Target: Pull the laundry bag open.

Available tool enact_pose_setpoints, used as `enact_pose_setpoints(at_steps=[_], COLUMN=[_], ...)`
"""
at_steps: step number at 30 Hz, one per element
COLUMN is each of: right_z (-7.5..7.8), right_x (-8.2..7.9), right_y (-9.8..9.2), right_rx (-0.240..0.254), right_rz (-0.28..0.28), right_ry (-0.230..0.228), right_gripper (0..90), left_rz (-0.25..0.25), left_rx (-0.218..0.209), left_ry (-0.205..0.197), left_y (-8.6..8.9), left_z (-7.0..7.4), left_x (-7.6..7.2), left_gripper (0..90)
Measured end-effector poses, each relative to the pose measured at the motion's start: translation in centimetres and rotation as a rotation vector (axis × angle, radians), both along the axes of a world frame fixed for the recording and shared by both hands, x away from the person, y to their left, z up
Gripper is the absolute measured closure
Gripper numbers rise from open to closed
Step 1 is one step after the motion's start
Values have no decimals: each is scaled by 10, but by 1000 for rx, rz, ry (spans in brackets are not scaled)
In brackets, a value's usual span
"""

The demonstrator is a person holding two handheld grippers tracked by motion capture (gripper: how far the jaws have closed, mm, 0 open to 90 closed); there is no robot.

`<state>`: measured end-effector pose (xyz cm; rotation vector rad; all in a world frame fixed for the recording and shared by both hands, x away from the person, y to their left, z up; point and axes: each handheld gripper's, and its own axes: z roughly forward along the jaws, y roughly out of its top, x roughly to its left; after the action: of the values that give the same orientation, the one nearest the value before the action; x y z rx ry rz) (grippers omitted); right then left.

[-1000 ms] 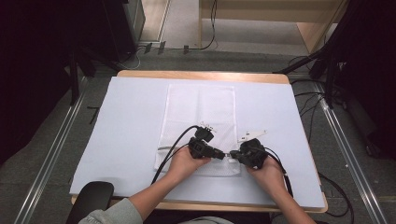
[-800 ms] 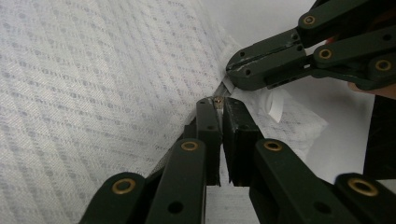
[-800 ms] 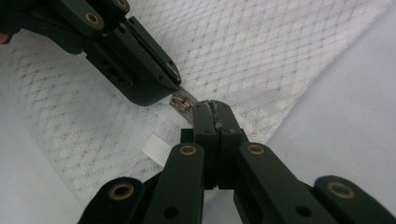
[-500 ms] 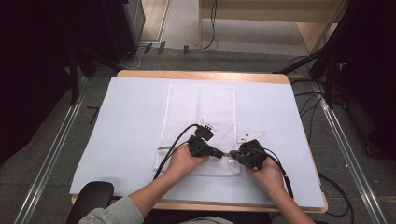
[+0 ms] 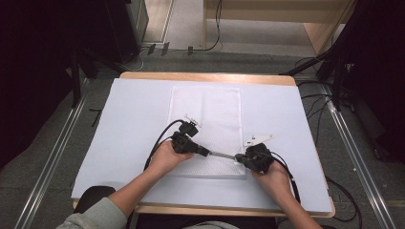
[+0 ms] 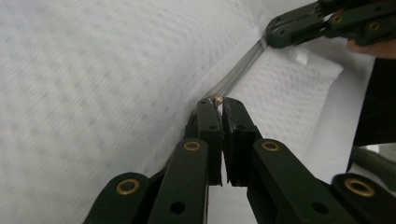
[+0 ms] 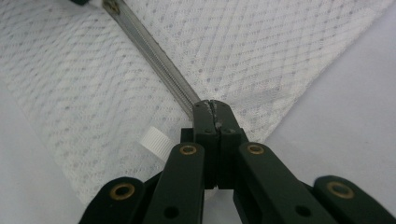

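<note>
A white mesh bag [image 5: 210,109] lies flat in the middle of the white table cover [image 5: 129,119]. Along its near edge runs a grey zipper [image 5: 222,155], pulled taut between both grippers. My left gripper [image 5: 206,152] is shut on the brass zipper pull [image 6: 216,99]. In the left gripper view its jaws [image 6: 217,103] meet at the tip, with the zipper line [image 6: 238,74] running up to the right gripper [image 6: 273,37]. My right gripper [image 5: 239,158] is shut on the zipper's end at the bag's corner [image 7: 211,105]. A small white ribbed tab [image 7: 155,140] lies beside its jaws.
The wooden table edge [image 5: 205,76] shows at the far side. Cables [image 5: 157,145] trail from both grippers across the cover. A dark chair part [image 5: 95,195] sits at the near left. Metal floor rails [image 5: 57,143] flank the table.
The left hand has moved left, away from the right gripper, and a stretch of grey zipper now shows between the two. The right hand has stayed put.
</note>
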<state>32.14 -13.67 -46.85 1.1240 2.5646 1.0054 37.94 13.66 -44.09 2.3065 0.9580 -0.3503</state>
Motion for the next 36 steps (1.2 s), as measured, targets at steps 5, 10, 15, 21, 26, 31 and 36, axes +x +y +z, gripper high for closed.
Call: enact_pose_setpoints(at_steps=[5, 10, 15, 21, 26, 31, 36], right_z=[-1, -1, -1, -1, -1, -1, -1], right_x=[-1, -1, 0, 0, 0, 1, 1], right_y=[-1, -1, -1, -2, -2, -2, -2], right_rx=[1, 5, 7, 7, 10, 10, 9], right_rz=[4, -1, 4, 6, 7, 16, 22], right_ry=[-10, -5, -3, -4, -4, -4, -3], right_gripper=[900, 900, 900, 900, 900, 900, 900], left_rz=[22, 27, 62, 104, 129, 156, 203], left_rx=[-3, 2, 1, 0, -4, 12, 17], left_ry=[11, 1, 16, -2, 0, 1, 8], left_y=[22, 38, 59, 87, 106, 123, 143], left_z=[0, 5, 3, 6, 7, 7, 7], left_x=[-2, -3, -4, -7, -9, -12, -15], left_gripper=[884, 883, 883, 883, 883, 883, 884])
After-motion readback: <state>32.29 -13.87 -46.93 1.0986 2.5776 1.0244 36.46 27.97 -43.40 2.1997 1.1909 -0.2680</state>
